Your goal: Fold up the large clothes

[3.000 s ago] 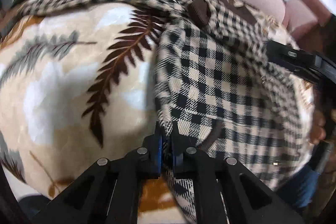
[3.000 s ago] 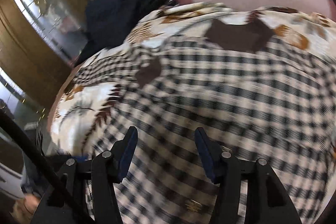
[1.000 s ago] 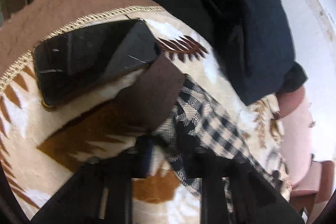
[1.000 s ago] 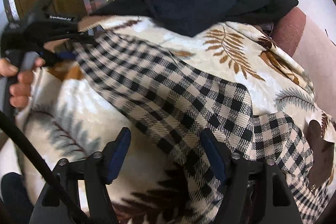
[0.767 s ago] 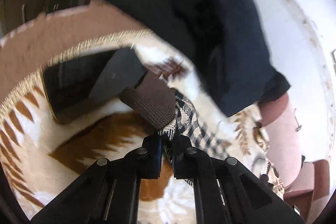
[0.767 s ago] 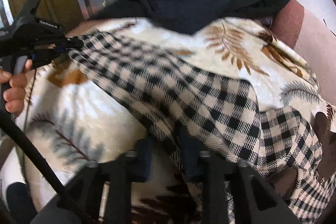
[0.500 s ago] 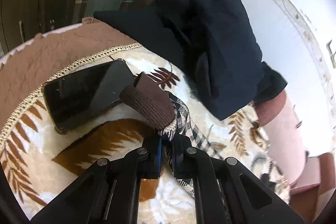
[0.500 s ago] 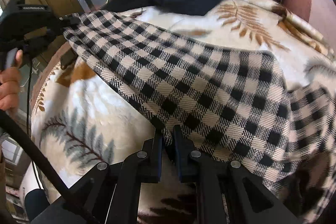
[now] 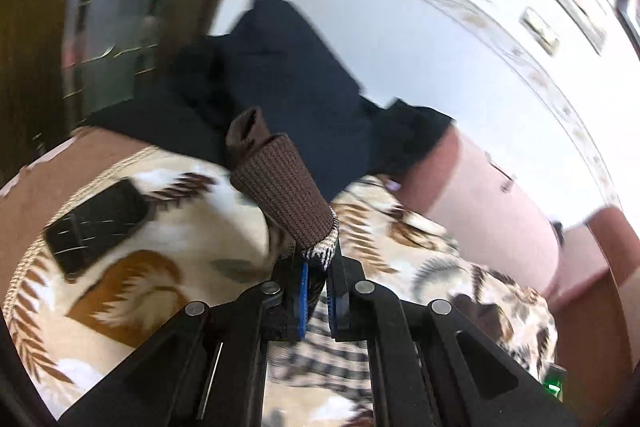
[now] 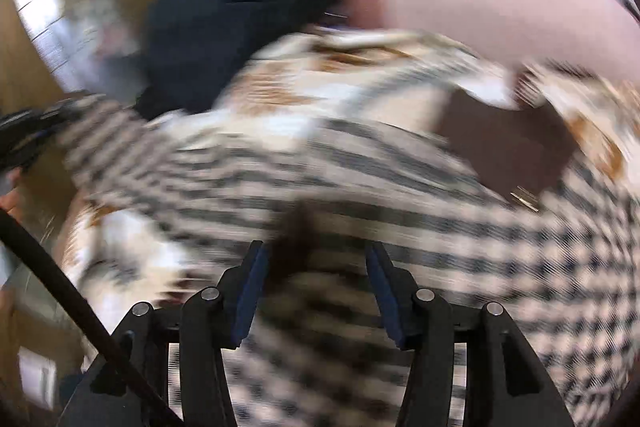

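Note:
A black-and-cream checked jacket [image 10: 400, 187] with brown knit trim lies spread over a leaf-patterned blanket [image 10: 288, 91]. My left gripper [image 9: 316, 283] is shut on the jacket's sleeve just below its brown ribbed cuff [image 9: 284, 191], which stands up above the jaws, lifted off the blanket [image 9: 180, 239]. My right gripper [image 10: 316, 287] is open and empty, hovering just over the checked cloth. The right wrist view is heavily blurred. The left gripper [image 10: 28, 135] shows at its far left, holding the sleeve end.
A black phone [image 9: 96, 223] lies on the blanket at the left. A heap of dark navy clothes [image 9: 288, 87] sits at the back by a wooden cabinet [image 9: 36, 39]. A pink headboard [image 10: 500, 3] runs along the white wall.
My left gripper has lifted the sleeve cuff higher off the blanket. My right gripper, shut on the checked cloth half a second ago, has opened, let go and moved over the jacket.

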Demonstrator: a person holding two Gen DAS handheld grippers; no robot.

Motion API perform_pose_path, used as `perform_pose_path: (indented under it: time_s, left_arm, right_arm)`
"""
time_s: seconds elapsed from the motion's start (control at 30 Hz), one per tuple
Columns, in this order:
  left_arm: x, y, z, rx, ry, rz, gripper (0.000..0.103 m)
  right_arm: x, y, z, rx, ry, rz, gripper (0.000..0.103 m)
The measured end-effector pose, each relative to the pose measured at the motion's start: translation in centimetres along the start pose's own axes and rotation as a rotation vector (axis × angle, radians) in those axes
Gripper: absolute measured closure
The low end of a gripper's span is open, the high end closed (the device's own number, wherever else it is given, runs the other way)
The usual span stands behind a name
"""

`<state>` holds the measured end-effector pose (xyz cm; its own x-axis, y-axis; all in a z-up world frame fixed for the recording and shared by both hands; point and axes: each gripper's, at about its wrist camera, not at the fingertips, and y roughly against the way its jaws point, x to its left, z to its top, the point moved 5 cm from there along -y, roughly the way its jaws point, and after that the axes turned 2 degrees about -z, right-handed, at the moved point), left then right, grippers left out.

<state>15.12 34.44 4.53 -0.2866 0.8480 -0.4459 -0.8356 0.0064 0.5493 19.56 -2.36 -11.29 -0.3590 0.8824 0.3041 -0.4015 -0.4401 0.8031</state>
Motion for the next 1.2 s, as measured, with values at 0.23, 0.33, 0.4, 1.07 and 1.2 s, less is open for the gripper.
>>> perform_pose_path:
  time_s: [0.23,0.33,0.4,1.07,1.2]
  left_arm:
    - [-11.0,-0.8,-3.1,0.059,-0.175,-0.143,0.096]
    - [-16.8,-1.8,-6.4,0.113,-0.276,-0.228,0.096]
    - [-20.3,-2.6,-9.1,0.149,-0.331,-0.266,0.096]
    - [-28.6,-5.5,-26.7,0.437,-0.484,-0.395,0.031]
    - [-22.3,-4.0,-21.3,0.282,-0.487,-0.185,0.029]
  right_arm:
    - [-3.2,0.2,-0.4,-0.001,-0.094,0.14,0.048]
    - [-5.7,3.6,-0.2,-0.078,-0.119,0.104,0.045]
    - [-8.6,5.4,-0.6,-0.091,-0.151,0.042,0.041]
    - [-23.9,11.6,-4.9,-0.172,-0.519,0.101,0.041]
    - [-21.3,10.4,-3.6,-0.139,-0.516,0.208,0.041]
